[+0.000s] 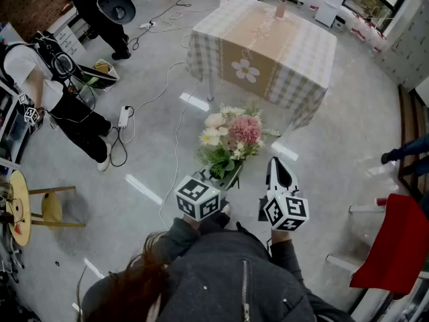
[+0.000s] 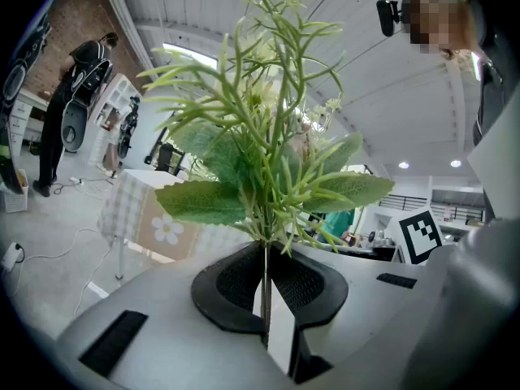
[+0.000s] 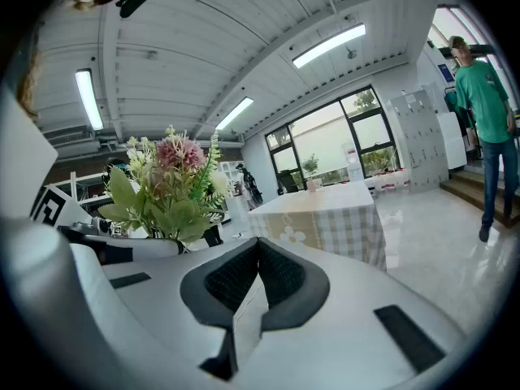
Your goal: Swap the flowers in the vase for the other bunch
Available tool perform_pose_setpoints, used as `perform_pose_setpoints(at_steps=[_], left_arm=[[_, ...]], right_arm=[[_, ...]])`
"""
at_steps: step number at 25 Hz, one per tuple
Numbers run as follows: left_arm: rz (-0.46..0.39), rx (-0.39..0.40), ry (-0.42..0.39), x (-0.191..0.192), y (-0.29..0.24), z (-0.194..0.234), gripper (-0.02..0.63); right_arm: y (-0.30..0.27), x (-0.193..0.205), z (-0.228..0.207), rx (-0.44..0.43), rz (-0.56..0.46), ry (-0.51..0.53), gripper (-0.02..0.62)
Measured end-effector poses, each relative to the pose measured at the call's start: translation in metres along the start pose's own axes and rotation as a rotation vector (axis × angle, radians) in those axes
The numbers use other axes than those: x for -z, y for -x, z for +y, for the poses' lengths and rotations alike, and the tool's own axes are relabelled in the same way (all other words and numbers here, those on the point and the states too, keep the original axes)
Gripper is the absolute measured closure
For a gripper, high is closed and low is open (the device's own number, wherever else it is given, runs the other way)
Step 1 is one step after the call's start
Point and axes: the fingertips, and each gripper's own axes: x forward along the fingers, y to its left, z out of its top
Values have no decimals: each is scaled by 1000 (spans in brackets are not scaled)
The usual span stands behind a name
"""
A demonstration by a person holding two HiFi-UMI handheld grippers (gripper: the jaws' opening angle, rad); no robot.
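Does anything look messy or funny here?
Nothing is spilled or broken. Only loose white cables snake across the floor beside the checked table, and the flower bunch is clamped in the left gripper, out over the floor.

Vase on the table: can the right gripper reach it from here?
Probably not yet. The vase stands at the far side of the table, across the floor from the right gripper. Nothing seems to block the walk, and that gripper is shut and empty.
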Motion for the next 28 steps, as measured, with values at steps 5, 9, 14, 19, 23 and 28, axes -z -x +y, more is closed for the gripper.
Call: perform_pose_setpoints(at_steps=[5, 9, 14, 19, 23, 28], left_arm=[[2, 11, -1, -7, 1, 7, 574], [2, 26, -4, -14, 1, 20, 575], [11, 46, -3, -19, -3, 34, 575], [18, 56, 14, -14, -3, 37, 574], [20, 56, 15, -7, -2, 34, 575], [17, 36, 26, -13, 3, 45, 575]], right_arm=[[-8, -2, 7, 1, 4, 6, 583], [-22, -3, 12, 17, 6, -7, 584], [-34, -3, 12, 36, -14, -59, 583], [-32, -1, 17, 37, -31, -70, 582], [-29, 0, 14, 40, -45, -64, 581], [-39, -8, 14, 50, -61, -64, 581]])
